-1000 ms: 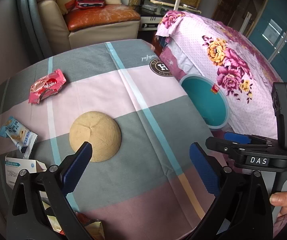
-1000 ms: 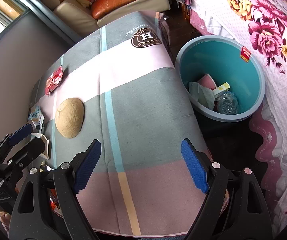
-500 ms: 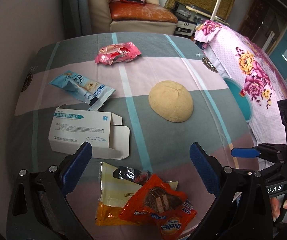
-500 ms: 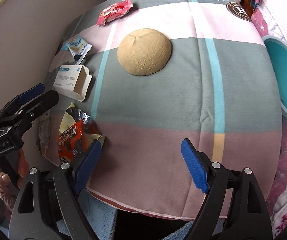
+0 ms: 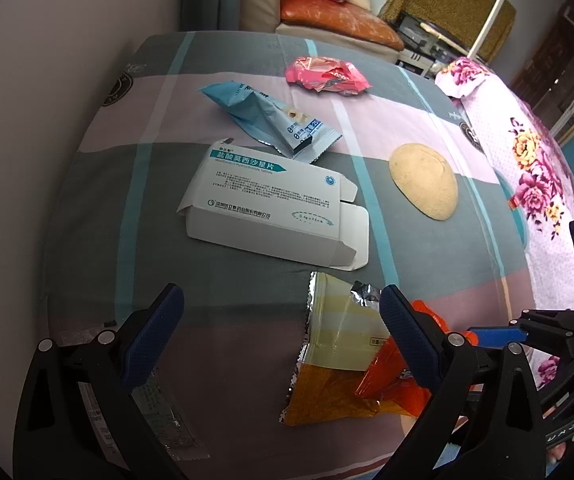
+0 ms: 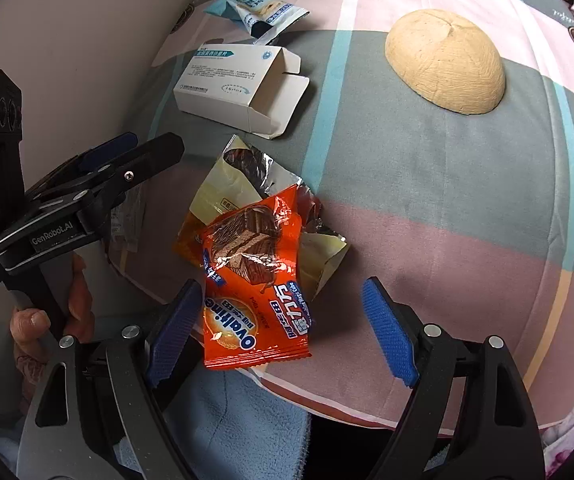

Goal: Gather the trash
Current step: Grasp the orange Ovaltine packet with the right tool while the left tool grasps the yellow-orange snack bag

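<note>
Trash lies on the striped tablecloth (image 5: 227,280). An orange Ovaltine wrapper (image 6: 255,280) rests on a torn yellow foil wrapper (image 6: 227,188) at the table's near edge. My right gripper (image 6: 281,332) hangs open above it, with the orange wrapper between the fingers, nearer the left one and not pinched. My left gripper (image 5: 281,336) is open over bare cloth beside the yellow wrapper (image 5: 335,344), holding nothing. Farther back lie a white medicine box (image 5: 275,204), a blue wrapper (image 5: 271,120) and a pink wrapper (image 5: 325,76).
A tan dome (image 6: 447,60) sits on the cloth to the right. A clear plastic strip (image 5: 155,412) lies by the left finger. A wall borders the table on the left and a floral bed (image 5: 535,152) on the right. Blue cloth (image 6: 227,412) lies below the edge.
Both views have swung from the bed and teal bin side to the table's near left corner. The wrappers and box now fill the view, and the bin is gone from sight. Both grippers stayed open.
</note>
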Tool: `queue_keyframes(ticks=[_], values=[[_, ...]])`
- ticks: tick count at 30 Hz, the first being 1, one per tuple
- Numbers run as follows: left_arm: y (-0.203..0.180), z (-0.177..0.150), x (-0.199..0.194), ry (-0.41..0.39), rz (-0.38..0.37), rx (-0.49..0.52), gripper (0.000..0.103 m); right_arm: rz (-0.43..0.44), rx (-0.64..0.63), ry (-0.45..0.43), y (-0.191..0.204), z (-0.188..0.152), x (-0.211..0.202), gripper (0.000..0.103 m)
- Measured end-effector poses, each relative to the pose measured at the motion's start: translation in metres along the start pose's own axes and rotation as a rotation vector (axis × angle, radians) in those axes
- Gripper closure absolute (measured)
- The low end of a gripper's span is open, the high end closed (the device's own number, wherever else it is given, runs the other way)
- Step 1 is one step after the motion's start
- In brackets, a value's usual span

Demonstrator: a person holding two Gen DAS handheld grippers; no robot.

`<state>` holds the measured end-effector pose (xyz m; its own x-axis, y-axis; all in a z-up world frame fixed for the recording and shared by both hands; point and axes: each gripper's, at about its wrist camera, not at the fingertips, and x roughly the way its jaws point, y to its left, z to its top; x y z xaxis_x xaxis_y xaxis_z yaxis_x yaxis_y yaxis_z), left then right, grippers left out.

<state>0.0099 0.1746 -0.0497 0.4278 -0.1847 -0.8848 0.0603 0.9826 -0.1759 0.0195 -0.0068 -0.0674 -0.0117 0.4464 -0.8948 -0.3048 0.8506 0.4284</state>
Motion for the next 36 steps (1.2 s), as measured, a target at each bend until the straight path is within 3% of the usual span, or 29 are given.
queue_keyframes(ticks=[7,8,10,14,19,25,31,33,36], values=[[0.007,-0.002,0.009,0.023,-0.003,-0.008,0.005,-0.008,-0.012,0.004,0.005,0.001,0.015,0.027],[0.007,-0.003,0.01,0.028,-0.003,-0.006,0.005,-0.013,-0.016,-0.003,0.005,0.0,0.014,0.031],[0.006,-0.005,0.013,0.038,-0.004,-0.001,0.005,-0.02,-0.026,-0.009,0.003,-0.001,0.012,0.053],[-0.001,-0.009,0.019,0.059,-0.019,0.027,0.005,-0.052,-0.037,-0.047,-0.003,-0.001,0.007,0.054],[-0.023,-0.02,0.027,0.108,-0.095,0.112,0.005,-0.084,0.024,-0.118,-0.034,-0.001,-0.017,0.055],[-0.043,-0.04,0.043,0.164,-0.063,0.216,0.004,-0.082,0.12,-0.158,-0.074,-0.005,-0.035,0.054],[-0.056,-0.048,0.045,0.106,-0.043,0.228,0.004,-0.075,0.159,-0.176,-0.086,-0.008,-0.037,0.054],[-0.064,-0.05,0.043,0.08,-0.034,0.24,0.015,-0.076,0.16,-0.184,-0.084,-0.006,-0.035,0.054],[-0.077,-0.049,0.04,0.072,-0.078,0.239,0.055,-0.08,0.162,-0.198,-0.086,-0.006,-0.037,0.054]])
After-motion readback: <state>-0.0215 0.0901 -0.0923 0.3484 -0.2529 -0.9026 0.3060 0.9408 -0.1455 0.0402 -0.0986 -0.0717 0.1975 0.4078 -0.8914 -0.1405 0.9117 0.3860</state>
